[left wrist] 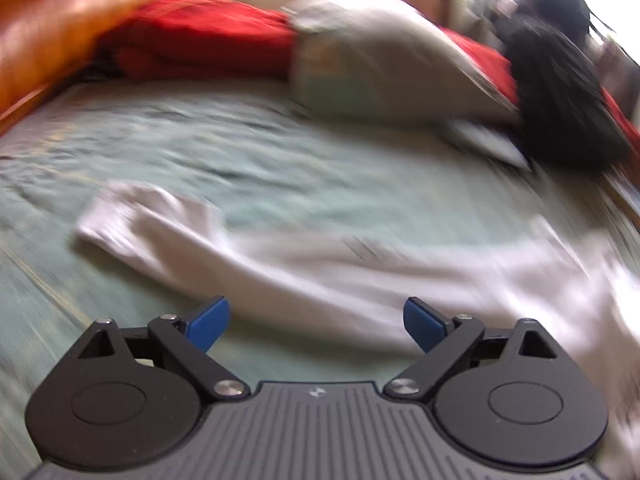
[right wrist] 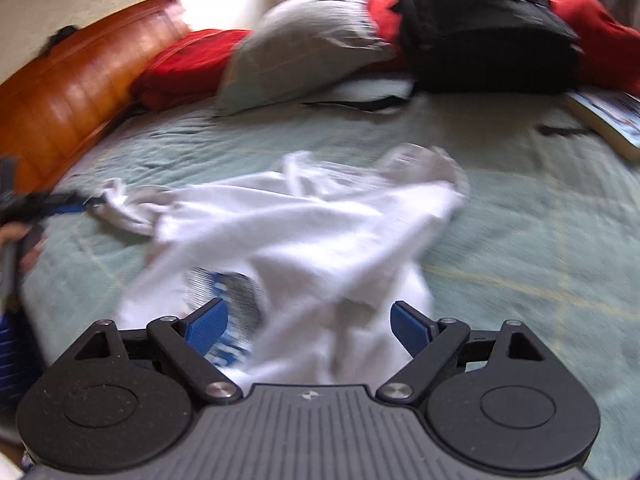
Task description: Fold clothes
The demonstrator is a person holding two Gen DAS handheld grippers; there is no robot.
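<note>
A white garment (left wrist: pixel 320 264) lies crumpled on the green bedspread (left wrist: pixel 240 152), one sleeve (left wrist: pixel 140 216) stretched to the left. In the left wrist view my left gripper (left wrist: pixel 316 320) is open just above the cloth, its blue pads (left wrist: pixel 208 324) wide apart and clear of it. In the right wrist view the same garment (right wrist: pixel 304 224) shows a blue print (right wrist: pixel 224 300). My right gripper (right wrist: pixel 310 326) is open, with bunched cloth running between its wide jaws. The left gripper (right wrist: pixel 68 206) appears there too, at the sleeve end (right wrist: pixel 120 200), with a hand (right wrist: pixel 20 240) behind it.
At the head of the bed lie a grey pillow (right wrist: pixel 304 44), red bedding (right wrist: pixel 188 64) and a black backpack (right wrist: pixel 488 28). A wooden headboard (right wrist: pixel 72 92) runs along the left. A book (right wrist: pixel 608 120) rests at the right edge.
</note>
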